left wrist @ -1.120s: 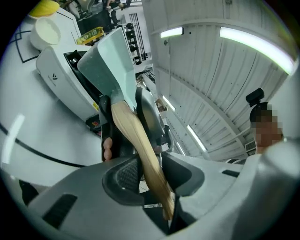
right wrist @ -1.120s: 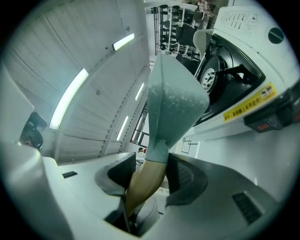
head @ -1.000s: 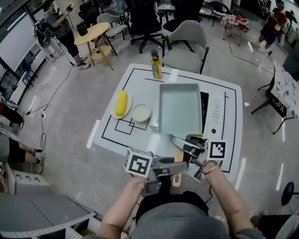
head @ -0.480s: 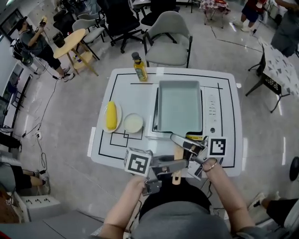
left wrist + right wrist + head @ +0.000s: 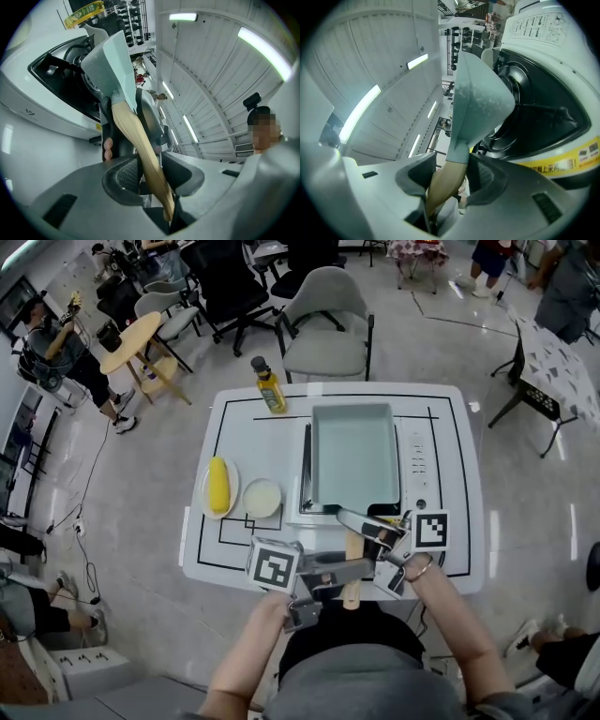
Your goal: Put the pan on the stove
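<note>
The pan (image 5: 354,457) has a matt, speckled coating and a smooth wooden handle (image 5: 133,140). At its three o'clock, the stove (image 5: 424,460) casing is glossy plastic.

Open-plan office or lab floor, set up as test space, not real kitchen. Glossy grey tile floor (image 5: 141,484). Swivel office chairs (image 5: 230,282) and grey chair (image 5: 325,329) scattered about. Round wooden table (image 5: 131,338) at left, person (image 5: 66,352) standing beside it; more people at top right. Loose cable (image 5: 84,502) across floor. White table (image 5: 253,437) marked with black lines, portable stove (image 5: 417,465) on it. Ribbed ceiling with strip lights (image 5: 265,49). Shelving (image 5: 133,14) in background.
</note>
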